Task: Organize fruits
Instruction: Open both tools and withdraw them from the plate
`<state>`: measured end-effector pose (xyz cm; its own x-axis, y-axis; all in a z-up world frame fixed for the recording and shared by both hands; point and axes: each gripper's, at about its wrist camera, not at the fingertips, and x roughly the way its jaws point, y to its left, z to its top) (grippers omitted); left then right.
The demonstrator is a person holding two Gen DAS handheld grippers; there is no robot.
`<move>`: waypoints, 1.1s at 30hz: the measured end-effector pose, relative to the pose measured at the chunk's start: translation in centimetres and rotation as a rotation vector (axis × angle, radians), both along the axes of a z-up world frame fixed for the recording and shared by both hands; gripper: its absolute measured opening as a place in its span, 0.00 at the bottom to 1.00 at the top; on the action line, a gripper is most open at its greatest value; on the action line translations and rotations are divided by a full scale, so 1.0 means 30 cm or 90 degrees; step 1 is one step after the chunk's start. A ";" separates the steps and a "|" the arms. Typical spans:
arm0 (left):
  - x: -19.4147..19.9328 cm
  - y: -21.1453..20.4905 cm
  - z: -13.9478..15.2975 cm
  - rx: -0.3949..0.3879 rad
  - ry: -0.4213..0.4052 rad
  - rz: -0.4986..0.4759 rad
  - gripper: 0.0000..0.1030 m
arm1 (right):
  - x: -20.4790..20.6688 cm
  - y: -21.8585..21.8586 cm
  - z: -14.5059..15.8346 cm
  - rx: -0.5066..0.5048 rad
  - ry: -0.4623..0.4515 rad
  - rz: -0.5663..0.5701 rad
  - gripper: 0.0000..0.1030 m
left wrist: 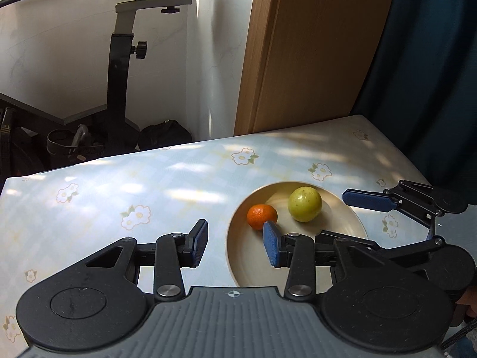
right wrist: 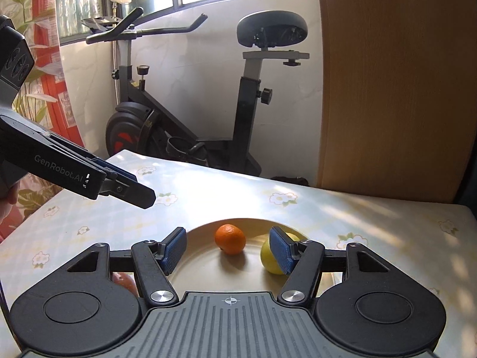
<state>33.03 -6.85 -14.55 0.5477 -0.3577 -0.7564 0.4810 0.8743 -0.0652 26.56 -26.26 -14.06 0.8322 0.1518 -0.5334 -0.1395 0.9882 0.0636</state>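
A table under a pale blue checked cloth printed with white flowers (left wrist: 119, 191) carries a wide, shallow cream-coloured bowl (left wrist: 235, 256), and inside it a round yellow-green fruit (left wrist: 304, 204) and a smaller orange mandarin (left wrist: 261, 216) lie near each other but apart, with a reddish fruit (right wrist: 126, 283), mostly hidden, just outside the rim. Both tools hang above the bowl holding nothing: the left gripper (left wrist: 235, 244) has its blue pads spread with only cloth and bowl rim between them, and the right gripper (right wrist: 228, 249) likewise stands open over the mandarin. The reddish fruit looks like the next one to gather, so whichever hand goes should come down with its pads either side of the fruit's widest part, squeeze gently enough not to bruise it, and set it on the bare bowl floor clear of the other two.
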 end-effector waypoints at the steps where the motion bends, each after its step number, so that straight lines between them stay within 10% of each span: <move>1: -0.018 0.014 0.004 0.008 -0.002 0.005 0.42 | -0.007 0.009 0.000 -0.001 0.001 0.002 0.56; 28: -0.405 0.271 -0.047 0.000 0.005 0.071 0.42 | -0.389 0.207 -0.034 0.053 0.017 -0.030 0.55; 33: -0.478 0.314 -0.083 -0.075 0.020 0.131 0.42 | -0.457 0.246 -0.059 0.048 0.033 -0.010 0.55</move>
<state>18.70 2.56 -17.03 0.5955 -0.3281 -0.7333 0.2897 0.9391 -0.1848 12.86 -18.89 -15.83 0.8062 0.1804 -0.5635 -0.1190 0.9824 0.1443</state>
